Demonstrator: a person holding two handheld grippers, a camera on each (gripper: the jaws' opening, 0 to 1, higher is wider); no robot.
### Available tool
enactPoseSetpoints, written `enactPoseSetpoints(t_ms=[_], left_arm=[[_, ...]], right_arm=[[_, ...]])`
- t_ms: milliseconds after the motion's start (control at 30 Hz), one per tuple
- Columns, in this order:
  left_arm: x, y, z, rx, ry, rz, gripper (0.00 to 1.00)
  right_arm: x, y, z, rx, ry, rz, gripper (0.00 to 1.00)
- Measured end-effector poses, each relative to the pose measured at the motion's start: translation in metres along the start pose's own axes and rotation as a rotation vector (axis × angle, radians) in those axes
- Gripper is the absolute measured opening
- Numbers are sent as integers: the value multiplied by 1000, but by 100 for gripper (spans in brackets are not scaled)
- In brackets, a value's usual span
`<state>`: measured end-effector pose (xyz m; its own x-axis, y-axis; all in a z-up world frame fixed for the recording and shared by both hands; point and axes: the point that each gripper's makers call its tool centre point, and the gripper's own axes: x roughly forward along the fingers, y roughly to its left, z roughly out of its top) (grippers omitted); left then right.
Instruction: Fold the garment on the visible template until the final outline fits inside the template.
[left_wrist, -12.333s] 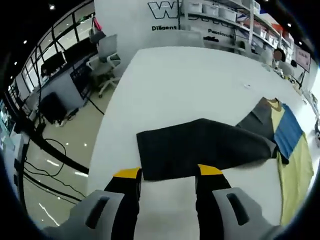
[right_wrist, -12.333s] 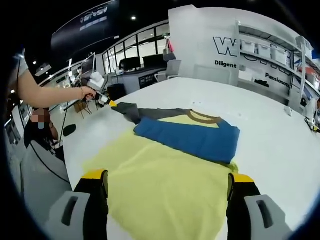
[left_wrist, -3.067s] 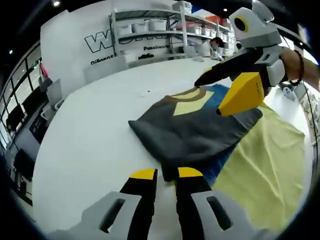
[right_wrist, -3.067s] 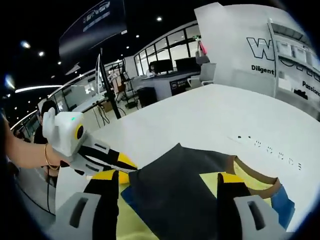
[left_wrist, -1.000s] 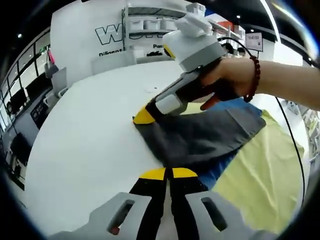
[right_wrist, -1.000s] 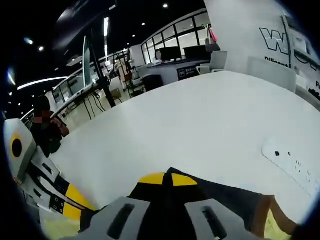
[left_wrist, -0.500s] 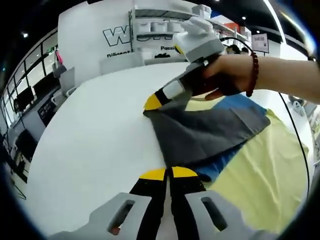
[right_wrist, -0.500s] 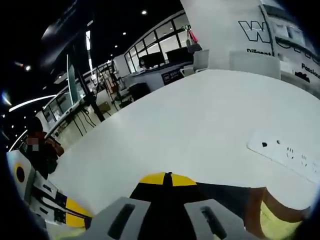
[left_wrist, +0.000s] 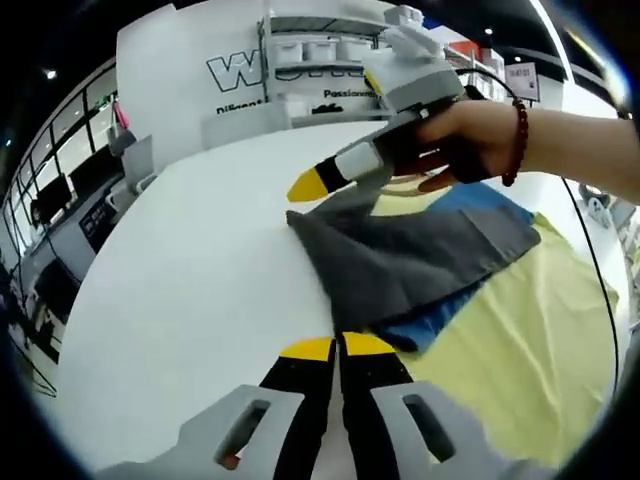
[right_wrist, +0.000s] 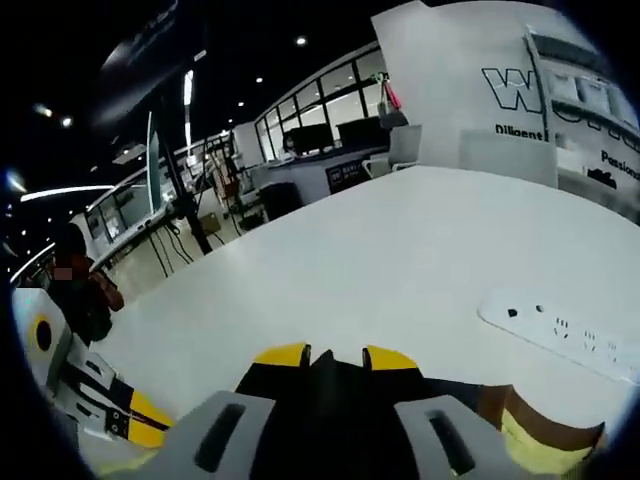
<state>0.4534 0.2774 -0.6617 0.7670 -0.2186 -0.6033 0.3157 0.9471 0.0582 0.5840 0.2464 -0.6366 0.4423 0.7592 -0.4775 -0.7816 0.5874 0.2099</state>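
Your left gripper (left_wrist: 338, 346) has its yellow-tipped jaws pressed together at the near edge of the shirt (left_wrist: 520, 330), with the grey sleeve (left_wrist: 410, 255) just ahead of the tips; whether any cloth is pinched between them you cannot tell from the left gripper view. The shirt lies flat on the white table (left_wrist: 180, 300): a pale yellow body, a blue sleeve (left_wrist: 425, 325) folded across it, and the grey sleeve laid on top of the blue one, its pointed corner reaching toward the table's bare side.

Your right gripper (left_wrist: 318, 183) comes in from the right in the left gripper view, held in your hand (left_wrist: 460, 135), which wears a red bead bracelet (left_wrist: 518, 140). Its yellow tip sits just above the grey sleeve's far corner.

In the right gripper view, your right gripper's (right_wrist: 335, 358) jaws stand slightly apart, with dark grey cloth (right_wrist: 335, 385) showing in the gap; they do not look clamped on it. The brown collar (right_wrist: 520, 415) and a bit of yellow show at the lower right. A white power strip (right_wrist: 560, 335) lies on the table (right_wrist: 400, 260) beyond. Your left gripper (right_wrist: 60, 385) shows at the lower left edge of that view.
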Motion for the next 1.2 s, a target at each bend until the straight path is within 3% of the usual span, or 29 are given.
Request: enactPoseSetpoints(t_ms=[300, 467, 633, 833, 1000, 1100, 1200], left_arm=[[-1, -12, 6, 30, -9, -15, 18], [2, -19, 6, 46, -3, -11, 23], [6, -20, 3, 78, 15, -4, 23], [7, -19, -1, 94, 31, 1, 22], [7, -20, 0, 148, 30, 7, 22], [7, -21, 1, 173, 29, 9, 21], [7, -20, 1, 173, 28, 8, 21]], right_arm=[[-20, 16, -15, -90, 39, 40, 33], [-35, 41, -45, -234, 128, 84, 40], [-43, 53, -56, -230, 141, 113, 42], [-38, 43, -70, -268, 189, 60, 41], [-34, 39, -71, -229, 186, 49, 39], [-31, 32, -68, -250, 183, 16, 32], [-26, 26, -63, -228, 170, 9, 34]])
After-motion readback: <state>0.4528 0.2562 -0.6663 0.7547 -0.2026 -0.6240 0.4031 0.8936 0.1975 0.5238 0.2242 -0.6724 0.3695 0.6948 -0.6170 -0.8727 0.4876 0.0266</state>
